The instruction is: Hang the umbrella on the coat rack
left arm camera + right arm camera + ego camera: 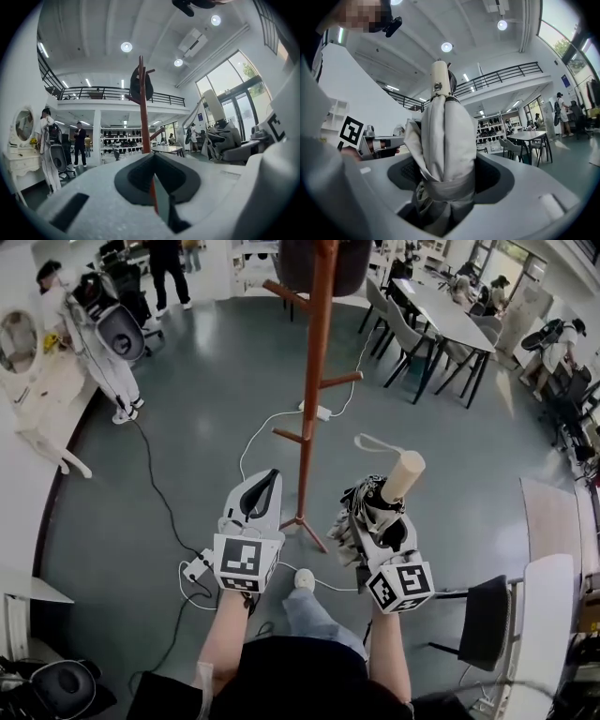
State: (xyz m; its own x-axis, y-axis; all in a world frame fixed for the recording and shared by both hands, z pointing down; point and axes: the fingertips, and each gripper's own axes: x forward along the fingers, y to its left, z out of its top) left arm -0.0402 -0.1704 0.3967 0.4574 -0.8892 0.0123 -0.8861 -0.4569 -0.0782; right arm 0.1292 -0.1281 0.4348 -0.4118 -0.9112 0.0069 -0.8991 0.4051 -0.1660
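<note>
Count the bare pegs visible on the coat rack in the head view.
3 on the coat rack: upper left peg, middle right peg, lower left peg. The dark item hung at the top may hide more.

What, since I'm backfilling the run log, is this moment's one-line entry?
right gripper: shut on folded umbrella | left gripper: shut, empty | coat rack: ahead, umbrella not hung

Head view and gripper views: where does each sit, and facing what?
Head view: on the head, steeply down at coat rack, left gripper, right gripper, forearms.
Left gripper view: rides that gripper, along shut jaws toward the rack.
Right gripper view: rides that gripper, up the clamped umbrella.
Shared: rack, in head and left gripper views.
</note>
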